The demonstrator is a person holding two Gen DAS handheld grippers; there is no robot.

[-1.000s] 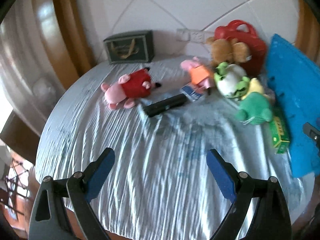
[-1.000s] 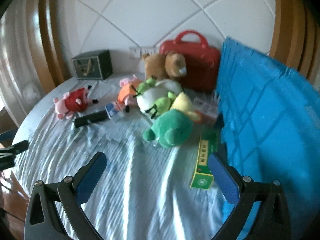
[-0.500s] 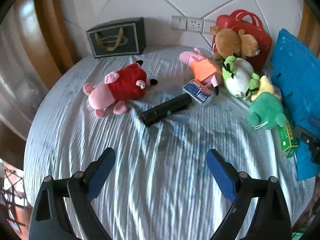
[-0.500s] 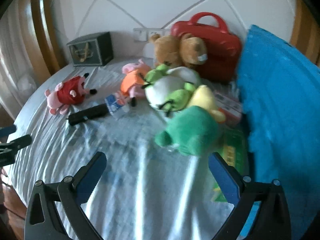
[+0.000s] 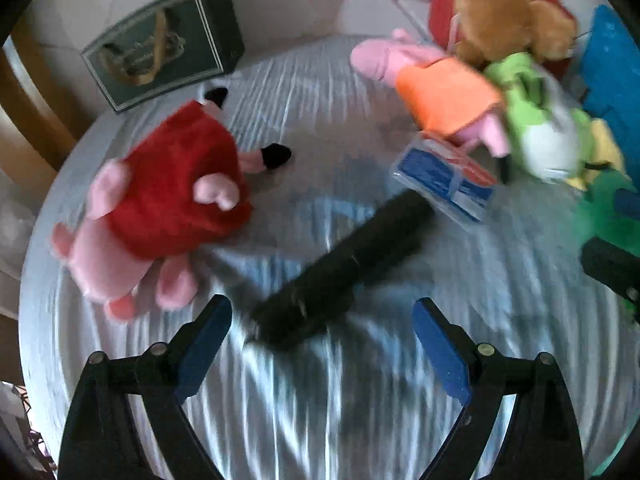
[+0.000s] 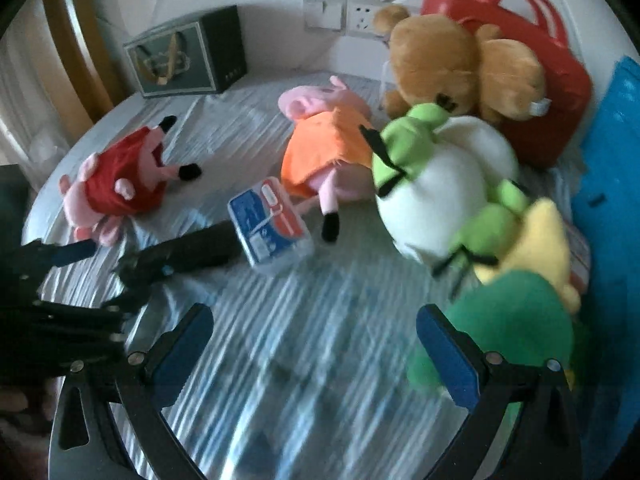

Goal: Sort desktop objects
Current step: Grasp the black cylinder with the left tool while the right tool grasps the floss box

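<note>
A long black case [image 5: 340,268] lies aslant on the grey tablecloth [image 5: 320,400]. My left gripper [image 5: 322,344] is open, its blue pads on either side of the case's near end. The case also shows in the right wrist view [image 6: 188,254], with the left gripper [image 6: 80,276] at its end. A red-dressed pink pig plush [image 5: 160,208] lies left of the case, a clear card box [image 5: 448,180] at its far end. My right gripper [image 6: 314,346] is open and empty above the cloth, a dark green plush [image 6: 512,328] against its right finger.
An orange-dressed pig plush [image 6: 324,148], a white-and-green plush [image 6: 444,184], a brown bear [image 6: 452,64] and a red bag [image 6: 556,92] crowd the right back. A blue crate [image 6: 616,208] stands at the right edge. A dark green gift box [image 5: 160,48] stands against the wall.
Both grippers have moved forward over the table. The left one has come down to the black case. The right one has closed in on the plush pile.
</note>
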